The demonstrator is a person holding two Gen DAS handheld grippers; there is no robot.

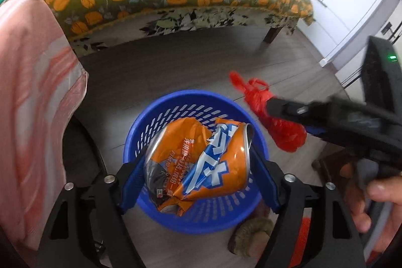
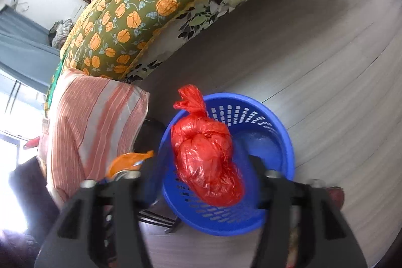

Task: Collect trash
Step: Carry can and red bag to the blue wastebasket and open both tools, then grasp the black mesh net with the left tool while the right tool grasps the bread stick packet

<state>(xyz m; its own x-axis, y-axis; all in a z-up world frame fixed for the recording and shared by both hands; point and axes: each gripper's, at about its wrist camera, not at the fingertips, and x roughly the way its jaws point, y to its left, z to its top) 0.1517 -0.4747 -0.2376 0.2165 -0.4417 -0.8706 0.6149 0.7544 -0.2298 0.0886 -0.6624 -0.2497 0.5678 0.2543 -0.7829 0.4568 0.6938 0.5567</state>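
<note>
The left gripper is clamped on a crushed orange soda can above the blue perforated basket. The right gripper grips a knotted red plastic bag over the same basket, which stands on the floor beside the bed.

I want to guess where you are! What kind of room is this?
Probably a bedroom at home: a bed with an orange-flowered cover, a striped pillow beside it, wooden floor, and a blue basket for trash.
</note>
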